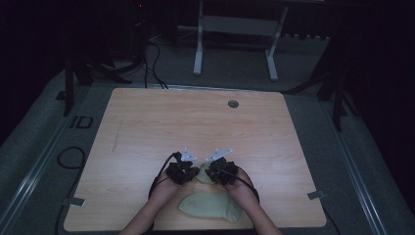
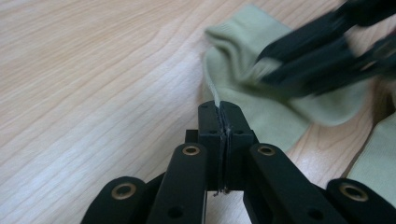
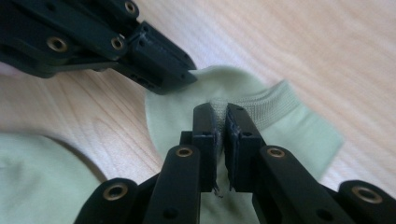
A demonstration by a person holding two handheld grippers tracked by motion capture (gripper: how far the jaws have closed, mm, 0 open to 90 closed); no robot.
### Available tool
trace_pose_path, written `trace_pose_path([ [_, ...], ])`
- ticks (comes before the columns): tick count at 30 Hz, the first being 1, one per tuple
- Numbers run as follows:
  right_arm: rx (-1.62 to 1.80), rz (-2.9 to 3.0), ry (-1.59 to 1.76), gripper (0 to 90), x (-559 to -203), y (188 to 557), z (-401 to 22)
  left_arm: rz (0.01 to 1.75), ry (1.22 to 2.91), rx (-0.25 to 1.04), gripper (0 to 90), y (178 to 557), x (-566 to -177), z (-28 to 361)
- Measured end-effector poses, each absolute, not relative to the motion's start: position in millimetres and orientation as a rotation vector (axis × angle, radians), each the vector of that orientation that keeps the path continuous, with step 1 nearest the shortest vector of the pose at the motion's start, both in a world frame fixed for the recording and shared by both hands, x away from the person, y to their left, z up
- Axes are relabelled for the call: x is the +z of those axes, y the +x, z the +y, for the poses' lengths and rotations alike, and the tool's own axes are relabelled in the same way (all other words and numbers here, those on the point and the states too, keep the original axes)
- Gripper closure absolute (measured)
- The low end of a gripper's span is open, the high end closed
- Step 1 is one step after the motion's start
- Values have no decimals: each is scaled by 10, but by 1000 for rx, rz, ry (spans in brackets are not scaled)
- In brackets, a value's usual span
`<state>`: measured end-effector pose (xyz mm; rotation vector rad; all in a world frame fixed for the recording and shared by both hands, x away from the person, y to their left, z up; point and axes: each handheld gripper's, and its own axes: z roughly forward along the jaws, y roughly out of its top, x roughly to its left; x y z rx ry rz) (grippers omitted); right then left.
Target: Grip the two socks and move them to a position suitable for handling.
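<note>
A pale green sock (image 1: 202,178) lies on the wooden table (image 1: 147,127) between my two grippers. My left gripper (image 1: 192,172) is shut on the thin edge of this sock (image 2: 243,51), pinching the fabric at its tips (image 2: 223,108). My right gripper (image 1: 210,173) is shut on the ribbed cuff of the same sock (image 3: 285,126), with fabric squeezed between its jaws (image 3: 223,113). The two grippers sit close together, tips nearly facing. A second pale green sock (image 1: 210,208) lies flat nearer the front edge, between the person's forearms.
The second sock (image 2: 378,154) (image 3: 37,182) lies just beside the held one. A round grommet (image 1: 233,104) sits near the table's far edge. Behind the table stand a white frame (image 1: 235,29) and floor cables (image 1: 151,63).
</note>
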<state>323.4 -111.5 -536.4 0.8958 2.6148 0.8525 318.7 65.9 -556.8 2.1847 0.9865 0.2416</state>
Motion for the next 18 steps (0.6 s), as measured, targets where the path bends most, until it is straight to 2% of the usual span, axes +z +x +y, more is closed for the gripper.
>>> trace_pose_path([
  [9,991,2481,928,838,-4939,3153,-1459,1000,2145,284,884,3093,-5407,845],
  [12,995,2473,928,838,-4907,3141,-1507,998,2154,295,884,3088,-5390,866],
  [18,1044,2410,1025,837,-4890,3022,-1934,1006,2125,270,884,3061,-5336,993],
])
